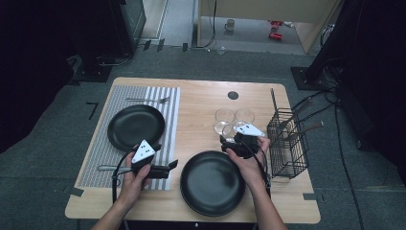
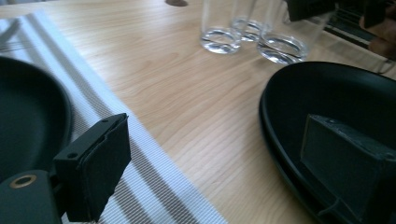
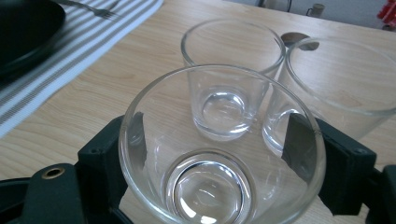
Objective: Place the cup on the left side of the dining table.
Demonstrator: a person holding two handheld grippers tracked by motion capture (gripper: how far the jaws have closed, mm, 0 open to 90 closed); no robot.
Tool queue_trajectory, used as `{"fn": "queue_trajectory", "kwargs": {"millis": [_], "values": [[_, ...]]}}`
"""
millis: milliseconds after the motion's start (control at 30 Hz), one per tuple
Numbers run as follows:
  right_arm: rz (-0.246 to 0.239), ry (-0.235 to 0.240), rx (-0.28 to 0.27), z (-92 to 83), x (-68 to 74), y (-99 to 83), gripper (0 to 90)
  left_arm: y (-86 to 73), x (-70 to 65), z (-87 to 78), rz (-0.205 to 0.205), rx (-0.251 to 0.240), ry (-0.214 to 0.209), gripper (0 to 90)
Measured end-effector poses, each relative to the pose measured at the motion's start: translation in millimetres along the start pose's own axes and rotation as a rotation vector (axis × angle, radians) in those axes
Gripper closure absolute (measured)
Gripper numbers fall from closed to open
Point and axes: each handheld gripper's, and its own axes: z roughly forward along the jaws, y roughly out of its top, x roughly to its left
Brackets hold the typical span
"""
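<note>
Glass (image 3: 219, 154) nearest the front black plate (image 1: 210, 184) sits between the right gripper (image 1: 238, 143) pads, which seem to press its sides, just beyond that plate's far rim. Left gripper (image 2: 224, 163) hangs released at the plate's left edge.

No words, labels, brand names, numbers or signs can be read on anything here, whether on the table or around it.

Clear glasses (image 3: 223, 154) stand on the pale wood-grain counter (image 1: 201, 103). Two plates (image 1: 212, 182) are black, one on a placemat (image 1: 167, 103) striped grey and white. The wire basket (image 1: 287, 143) is black.
</note>
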Motion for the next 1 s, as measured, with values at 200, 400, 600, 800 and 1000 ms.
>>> {"fn": "queue_trajectory", "kwargs": {"millis": [200, 400, 600, 800, 1000], "values": [[-0.002, 0.035, -0.022, -13.9, 4.8, 12.0, 18.3, 7.8, -6.0, 7.3, 0.026, -0.001, -0.026, 8.5], [-0.02, 0.079, -0.03, -24.9, 13.2, 22.9, 18.3, 20.5, -14.8, 16.6, 0.067, -0.021, -0.053, 8.5], [-0.039, 0.112, -0.033, -33.4, 21.3, 31.2, 18.3, 30.9, -23.5, 27.4, 0.097, -0.032, -0.082, 8.5], [-0.053, 0.152, -0.044, -41.8, 29.7, 38.7, 18.3, 41.9, -36.5, 37.1, 0.164, -0.056, -0.146, 8.6], [-0.07, 0.196, -0.051, -50.4, 40.3, 44.6, 18.3, 52.7, -50.4, 47.3, 0.222, -0.082, -0.184, 9.0]]}}
